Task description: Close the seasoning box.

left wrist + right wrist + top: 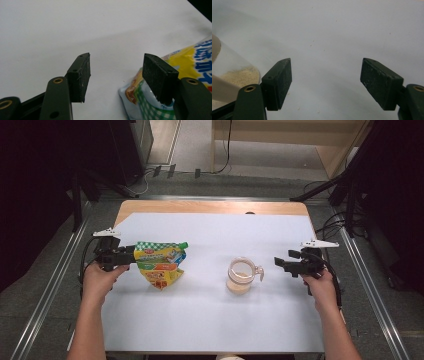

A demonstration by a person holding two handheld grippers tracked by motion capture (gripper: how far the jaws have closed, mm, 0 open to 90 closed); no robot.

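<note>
Where the left gripper [131, 255] sits at middle left of the high view: jaws apart, nothing pressed between the pads. Matt black rectangular pads [81, 77], finely scuffed, brass rivets at the pivots. Held by the left hand [100, 280] just beside the refill pouch [160, 262]; in the left gripper view, pouch behind and beside the right-hand jaw, contact not determinable. Pouch: soft glossy plastic, crumpled, lying flat left of centre on the white table cover [210, 320]; yellow body, green-and-white check band along the upper edge, green cap [184, 244] at its upper right corner, orange and red panels lower down. Blue and white lettering on yellow at the right edge of the left gripper view, too blurred to read.

At middle right of the high view, right gripper [280, 264]: jaws wide apart, holding nothing, same black pads speckled with pale dust. Held by the right hand [320, 287], near the jug's handle yet apart from it. Clear plastic jug [241, 276]: round, white rim and white handle on its right side, standing upright right of centre. Contents: pale beige granular powder [239, 75], low in the vessel. Cover smooth, matt, with a few scattered beige grains [311, 45]. Light wood table edge [210, 206] exposed at the far side.
</note>
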